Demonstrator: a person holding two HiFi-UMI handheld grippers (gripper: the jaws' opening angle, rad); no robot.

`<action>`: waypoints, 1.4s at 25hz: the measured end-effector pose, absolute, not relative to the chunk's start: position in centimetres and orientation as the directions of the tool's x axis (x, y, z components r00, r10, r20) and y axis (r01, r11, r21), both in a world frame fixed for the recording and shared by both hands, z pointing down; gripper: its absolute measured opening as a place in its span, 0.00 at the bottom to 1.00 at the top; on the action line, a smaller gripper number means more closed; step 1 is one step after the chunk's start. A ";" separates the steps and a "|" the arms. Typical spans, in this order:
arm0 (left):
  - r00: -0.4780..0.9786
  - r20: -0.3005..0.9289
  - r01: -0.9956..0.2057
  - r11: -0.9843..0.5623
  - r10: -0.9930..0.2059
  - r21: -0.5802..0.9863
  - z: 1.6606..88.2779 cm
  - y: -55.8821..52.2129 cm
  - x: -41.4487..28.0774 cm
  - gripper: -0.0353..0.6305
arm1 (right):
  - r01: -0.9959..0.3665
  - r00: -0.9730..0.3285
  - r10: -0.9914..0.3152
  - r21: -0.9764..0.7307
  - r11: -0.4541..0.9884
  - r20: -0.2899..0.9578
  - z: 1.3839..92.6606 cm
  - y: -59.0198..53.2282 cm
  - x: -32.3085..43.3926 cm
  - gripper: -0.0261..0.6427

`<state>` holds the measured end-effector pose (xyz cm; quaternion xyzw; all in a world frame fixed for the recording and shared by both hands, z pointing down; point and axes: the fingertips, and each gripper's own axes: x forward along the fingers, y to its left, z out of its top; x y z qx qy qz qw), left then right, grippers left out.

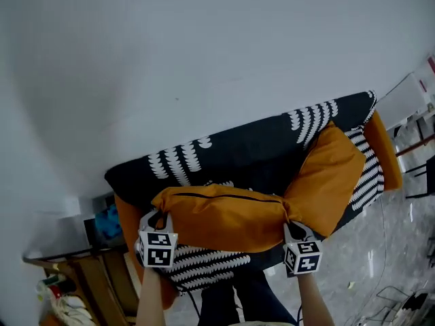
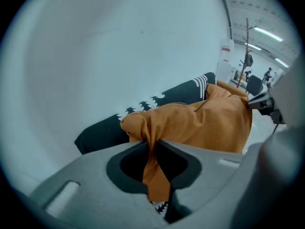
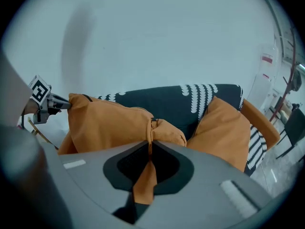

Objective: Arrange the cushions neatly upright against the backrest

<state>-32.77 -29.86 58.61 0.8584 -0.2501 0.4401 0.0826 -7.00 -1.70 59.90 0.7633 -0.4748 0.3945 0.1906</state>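
An orange cushion (image 1: 217, 216) hangs lengthwise in front of the sofa backrest (image 1: 251, 148), which has a black cover with white marks. My left gripper (image 1: 156, 219) is shut on the cushion's left corner, and the bunched fabric shows between its jaws (image 2: 153, 144). My right gripper (image 1: 293, 228) is shut on the right corner by the zip end (image 3: 149, 144). A second orange cushion (image 1: 329, 178) leans tilted against the backrest at the right (image 3: 228, 132). The striped seat (image 1: 204, 263) lies below the held cushion.
The sofa's orange arms stand at both ends (image 1: 382, 148). A wooden side table (image 1: 75, 270) with small items stands at the lower left. Chairs and a white unit (image 1: 414, 100) are at the right, with cables on the floor (image 1: 397, 304). A white wall rises behind.
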 end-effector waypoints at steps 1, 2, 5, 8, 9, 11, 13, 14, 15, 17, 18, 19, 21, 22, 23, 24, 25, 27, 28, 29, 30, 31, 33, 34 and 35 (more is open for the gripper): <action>0.491 0.791 -0.511 -0.856 -0.365 -0.078 58.0 -30.3 -33.5 0.14 | -0.883 0.237 -0.584 -0.078 -0.463 0.777 59.1 -2.5 -7.3 0.09; 0.494 0.784 -0.521 -0.850 -0.374 -0.078 57.3 -30.8 -34.1 0.14 | -0.891 0.237 -0.593 -0.072 -0.448 0.769 58.4 -3.4 -7.4 0.09; 0.500 0.762 -0.558 -0.826 -0.411 -0.079 55.4 -32.3 -35.5 0.13 | -0.918 0.232 -0.629 -0.046 -0.393 0.742 56.3 -6.7 -6.7 0.09; 0.512 0.746 -0.580 -0.812 -0.427 -0.066 54.2 -33.5 -36.3 0.13 | -0.942 0.225 -0.662 -0.015 -0.336 0.715 54.6 -10.0 -5.6 0.09; 0.512 0.742 -0.585 -0.808 -0.432 -0.066 54.0 -33.9 -36.6 0.13 | -0.950 0.219 -0.673 -0.004 -0.313 0.707 54.2 -11.3 -5.3 0.09; 0.509 0.738 -0.596 -0.800 -0.444 -0.071 53.7 -34.7 -37.2 0.13 | -0.964 0.204 -0.693 0.017 -0.267 0.691 53.4 -13.8 -4.6 0.09; 0.504 0.734 -0.609 -0.790 -0.456 -0.073 53.6 -35.4 -37.6 0.13 | -0.973 0.192 -0.709 0.039 -0.226 0.679 52.7 -16.1 -4.1 0.09; 0.500 0.733 -0.615 -0.785 -0.461 -0.075 53.6 -35.7 -37.9 0.13 | -0.977 0.185 -0.716 0.049 -0.207 0.673 52.5 -17.1 -3.9 0.09; 0.496 0.732 -0.619 -0.781 -0.466 -0.078 53.7 -36.0 -38.1 0.13 | -0.981 0.178 -0.721 0.059 -0.187 0.669 52.4 -18.1 -3.9 0.09; 0.491 0.730 -0.629 -0.773 -0.476 -0.081 54.1 -36.6 -38.6 0.13 | -0.987 0.159 -0.728 0.078 -0.144 0.667 52.5 -19.8 -3.8 0.09; 0.487 0.729 -0.636 -0.767 -0.482 -0.083 54.4 -36.9 -38.9 0.13 | -0.989 0.146 -0.728 0.085 -0.120 0.670 52.8 -20.6 -3.9 0.09; 0.479 0.729 -0.644 -0.760 -0.489 -0.086 54.8 -37.1 -39.1 0.13 | -0.991 0.132 -0.726 0.090 -0.096 0.675 53.2 -21.3 -4.0 0.09; 0.461 0.734 -0.656 -0.748 -0.499 -0.097 55.6 -37.4 -39.6 0.13 | -0.994 0.106 -0.720 0.097 -0.055 0.686 54.1 -22.5 -4.2 0.09; 0.452 0.738 -0.662 -0.743 -0.501 -0.099 56.0 -37.5 -39.8 0.13 | -0.994 0.097 -0.715 0.099 -0.038 0.692 54.7 -22.9 -4.3 0.09; 0.444 0.743 -0.668 -0.738 -0.501 -0.099 56.5 -37.7 -40.0 0.13 | -0.995 0.089 -0.710 0.100 -0.026 0.699 55.2 -23.2 -4.4 0.09; 0.436 0.749 -0.672 -0.734 -0.499 -0.099 57.0 -37.8 -40.2 0.13 | -0.995 0.082 -0.703 0.098 -0.018 0.707 55.8 -23.4 -4.5 0.09; 0.427 0.756 -0.672 -0.734 -0.497 -0.102 57.5 -37.9 -40.4 0.13 | -0.996 0.076 -0.694 0.093 -0.013 0.716 56.5 -23.5 -4.7 0.09; 0.407 0.773 -0.663 -0.740 -0.487 -0.118 58.6 -38.1 -40.8 0.13 | -0.997 0.065 -0.677 0.083 -0.005 0.733 57.9 -23.8 -5.0 0.09; 0.398 0.781 -0.657 -0.743 -0.481 -0.123 59.1 -38.2 -41.0 0.13 | -0.997 0.061 -0.672 0.079 -0.003 0.738 58.5 -24.0 -5.2 0.09; 0.394 0.786 -0.655 -0.746 -0.477 -0.124 59.6 -38.3 -41.1 0.13 | -0.997 0.058 -0.669 0.075 -0.003 0.741 59.0 -24.1 -5.3 0.09; 0.395 0.786 -0.656 -0.745 -0.475 -0.121 59.9 -38.4 -41.2 0.13 | -0.998 0.056 -0.671 0.068 -0.008 0.740 59.3 -24.2 -5.4 0.09; 0.400 0.783 -0.661 -0.742 -0.476 -0.114 60.2 -38.6 -41.2 0.13 | -0.998 0.055 -0.673 0.058 -0.017 0.737 59.6 -24.4 -5.3 0.09; 0.405 0.780 -0.677 -0.730 -0.477 -0.095 60.5 -39.1 -41.2 0.13 | -0.999 0.050 -0.675 0.035 -0.035 0.736 60.0 -24.9 -5.1 0.08; 0.406 0.780 -0.683 -0.725 -0.477 -0.088 60.7 -39.4 -41.1 0.13 | -0.999 0.047 -0.675 0.026 -0.042 0.737 60.3 -25.0 -5.0 0.08; 0.406 0.779 -0.687 -0.722 -0.478 -0.084 60.9 -39.7 -41.0 0.13 | -0.999 0.047 -0.674 0.019 -0.049 0.737 60.5 -25.2 -4.9 0.08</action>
